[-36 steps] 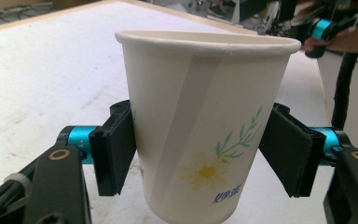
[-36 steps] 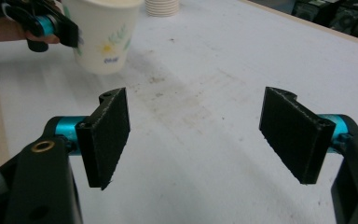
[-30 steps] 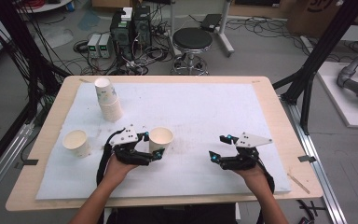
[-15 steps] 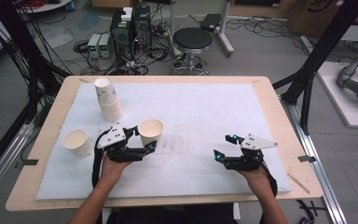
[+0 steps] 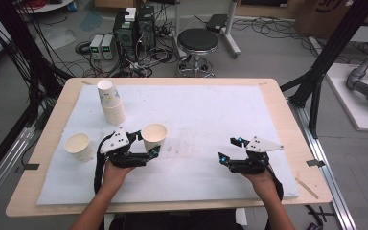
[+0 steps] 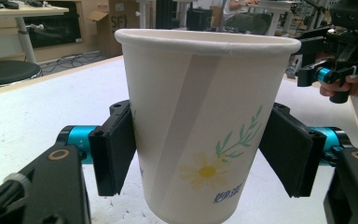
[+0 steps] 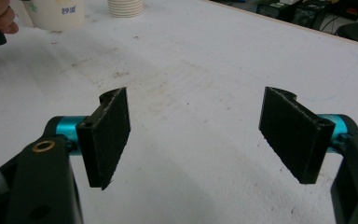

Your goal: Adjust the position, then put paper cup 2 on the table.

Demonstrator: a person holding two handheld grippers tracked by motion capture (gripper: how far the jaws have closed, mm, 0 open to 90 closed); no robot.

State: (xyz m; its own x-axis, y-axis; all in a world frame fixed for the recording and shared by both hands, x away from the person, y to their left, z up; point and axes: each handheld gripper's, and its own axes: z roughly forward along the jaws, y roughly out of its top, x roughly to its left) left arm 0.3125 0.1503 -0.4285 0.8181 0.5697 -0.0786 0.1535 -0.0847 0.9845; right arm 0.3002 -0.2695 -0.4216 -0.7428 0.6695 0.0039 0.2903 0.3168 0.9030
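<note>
My left gripper (image 5: pixel 147 144) is shut on an upright white paper cup (image 5: pixel 154 133) left of the mat's middle. In the left gripper view the two black pads (image 6: pixel 114 151) press on either side of this cup (image 6: pixel 205 116), which carries a daisy print. My right gripper (image 5: pixel 230 149) stands open over the right part of the white mat (image 5: pixel 211 110), low above it. In the right gripper view its pads (image 7: pixel 107 135) are wide apart with bare, stained mat between them. The right gripper (image 6: pixel 335 60) also appears far off in the left gripper view.
A stack of paper cups (image 5: pixel 111 101) stands at the mat's back left. A single cup (image 5: pixel 79 146) stands left of my left hand. The mat lies on a wooden table (image 5: pixel 287 120). A stool (image 5: pixel 198 40), cables and electronics sit on the floor beyond.
My left gripper has carried the cup a little to the left and away from the person. The right gripper has stayed in place.
</note>
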